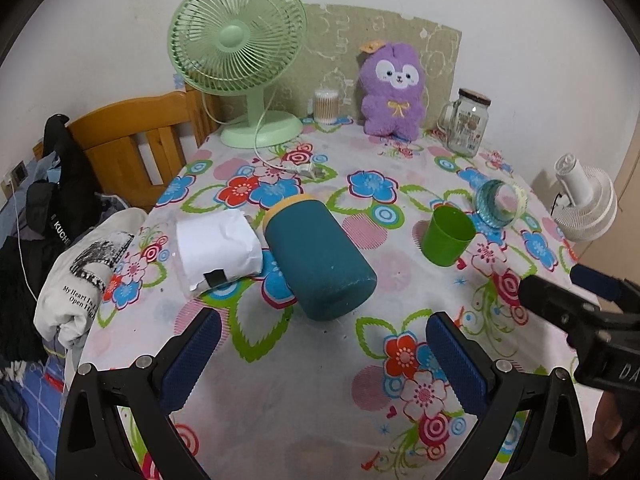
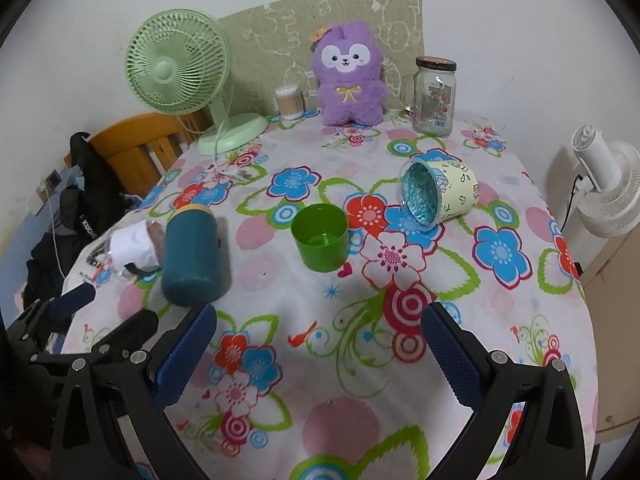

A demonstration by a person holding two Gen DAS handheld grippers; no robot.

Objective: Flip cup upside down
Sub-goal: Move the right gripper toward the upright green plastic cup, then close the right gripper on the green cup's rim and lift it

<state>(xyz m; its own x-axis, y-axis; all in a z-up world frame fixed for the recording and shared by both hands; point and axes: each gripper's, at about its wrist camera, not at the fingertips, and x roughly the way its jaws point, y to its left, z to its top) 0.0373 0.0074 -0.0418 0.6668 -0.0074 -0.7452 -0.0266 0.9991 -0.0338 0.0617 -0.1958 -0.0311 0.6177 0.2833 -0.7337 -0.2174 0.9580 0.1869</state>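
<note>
the small green plastic cup (image 2: 320, 236) stands upright on the floral tablecloth (image 2: 320, 360), ahead of the right gripper (image 2: 318, 336). both it and the left gripper (image 1: 322, 338) gape wide, holding nothing.

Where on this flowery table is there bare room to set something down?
Free: the near cloth before the open right gripper, up to the upright green plastic cup. Crowded: the left edge, with the teal bottle lying down, and the back row around the purple plush toy.

The left claw (image 1: 323, 354) and the right claw (image 2: 319, 350) both hover side by side, level, fingers spread wide apart and gripping nothing, blue pads facing inward.
</note>
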